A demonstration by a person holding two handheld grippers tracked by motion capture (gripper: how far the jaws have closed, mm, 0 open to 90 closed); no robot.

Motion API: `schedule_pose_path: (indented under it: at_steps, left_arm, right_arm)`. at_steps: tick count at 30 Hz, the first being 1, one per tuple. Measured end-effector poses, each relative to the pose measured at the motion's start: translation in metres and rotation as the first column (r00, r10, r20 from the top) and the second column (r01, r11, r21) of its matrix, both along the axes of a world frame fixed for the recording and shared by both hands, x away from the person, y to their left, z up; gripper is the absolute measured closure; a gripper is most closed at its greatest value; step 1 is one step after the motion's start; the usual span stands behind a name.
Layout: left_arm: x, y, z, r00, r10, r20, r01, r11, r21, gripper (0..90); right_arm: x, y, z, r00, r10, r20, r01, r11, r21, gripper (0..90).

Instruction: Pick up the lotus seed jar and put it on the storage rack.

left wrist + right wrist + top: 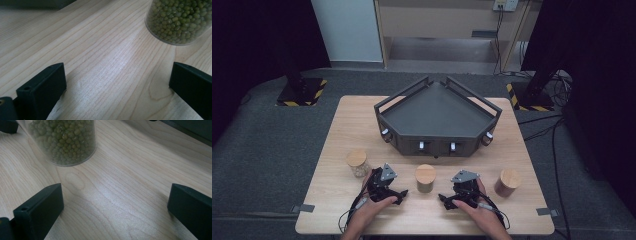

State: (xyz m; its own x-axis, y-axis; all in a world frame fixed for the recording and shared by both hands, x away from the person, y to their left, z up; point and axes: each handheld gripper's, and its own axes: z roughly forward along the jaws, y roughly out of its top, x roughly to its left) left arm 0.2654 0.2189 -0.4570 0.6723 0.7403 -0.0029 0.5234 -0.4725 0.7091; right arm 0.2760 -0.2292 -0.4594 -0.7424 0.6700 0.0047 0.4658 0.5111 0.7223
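On my wooden table [342, 150] stands one dark grey tray [437, 112], the largest thing here. In front of it stand three cork-lidded jars in a row: pale filling at left [357, 163], green beans in the middle [425, 178], reddish at right [507, 182]. My left gripper [398, 196] and right gripper [446, 201] rest either side of the bean jar, both spread wide, holding nothing.

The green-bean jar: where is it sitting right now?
In the high view the green-bean jar stands mid-table between the left gripper and the right gripper, just in front of the dark tray.
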Motion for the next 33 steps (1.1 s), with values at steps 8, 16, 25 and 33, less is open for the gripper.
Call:
schedule_pose_path:
  at_steps: [8, 16, 25, 33]
  left_arm:
    - [0.0001, 0.0, 0.0, 1.0, 0.0, 0.0, 0.0, 1.0, 0.0, 0.0]
    - [0.0001, 0.0, 0.0, 1.0, -0.001, 0.0, 0.001, 1.0, 0.0, 0.0]
    - [-0.0008, -0.0011, 0.0004, 1.0, 0.004, 0.002, -0.004, 1.0, 0.005, 0.0]
    - [-0.0015, 0.0, 0.0002, 1.0, 0.003, 0.006, -0.003, 1.0, 0.0, 1.3]
  right_arm:
    - [-0.0004, 0.0001, 0.0001, 1.0, -0.002, 0.0, 0.002, 1.0, -0.001, 0.8]
    - [-0.0008, 0.0003, 0.0, 1.0, -0.003, 0.001, 0.003, 1.0, -0.001, 0.9]
    - [-0.0014, 0.0004, -0.0002, 1.0, -0.006, 0.002, 0.006, 1.0, 0.0, 0.9]
    - [-0.0018, 0.0005, -0.0003, 1.0, -0.008, 0.002, 0.008, 1.0, 0.001, 1.0]
